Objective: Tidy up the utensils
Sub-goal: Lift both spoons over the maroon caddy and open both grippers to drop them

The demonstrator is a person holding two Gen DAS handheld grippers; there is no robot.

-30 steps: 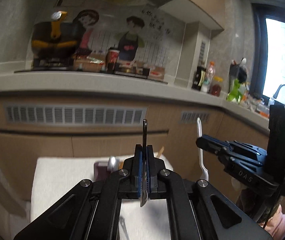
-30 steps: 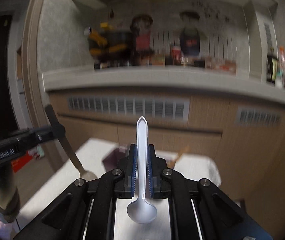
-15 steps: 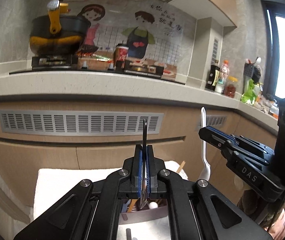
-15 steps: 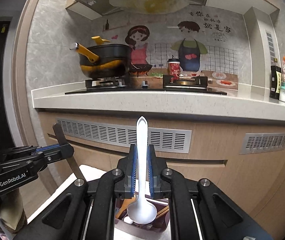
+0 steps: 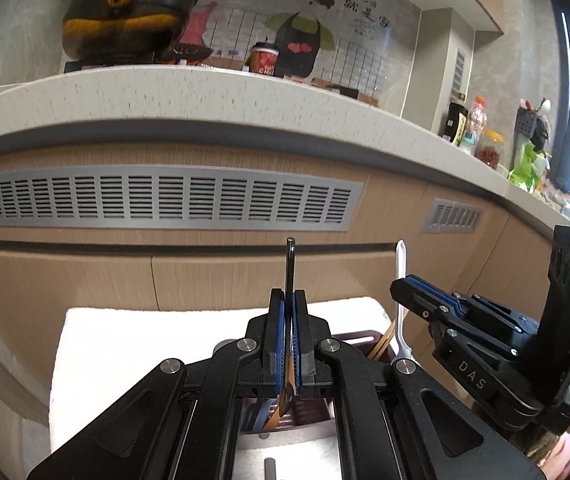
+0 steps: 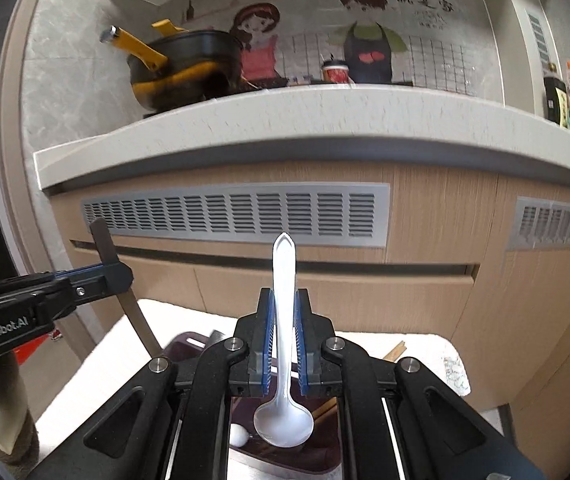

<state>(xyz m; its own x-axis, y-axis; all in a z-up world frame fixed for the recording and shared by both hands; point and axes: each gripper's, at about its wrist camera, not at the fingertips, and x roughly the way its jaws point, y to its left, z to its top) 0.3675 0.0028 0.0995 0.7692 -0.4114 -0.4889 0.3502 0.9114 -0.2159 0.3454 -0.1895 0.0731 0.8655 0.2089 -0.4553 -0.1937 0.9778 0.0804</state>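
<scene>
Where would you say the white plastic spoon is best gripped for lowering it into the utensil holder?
On the flat handle, just above the neck, as the right gripper holds it now: pads on the two narrow edges of the white plastic spoon, bowl hanging down over the dark utensil holder. Gripping there leaves the bowl free to enter first.

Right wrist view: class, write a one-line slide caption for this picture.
Right gripper holds a white spoon bowl-down above a dark utensil tray on a white cloth, facing a kitchen counter.
</scene>
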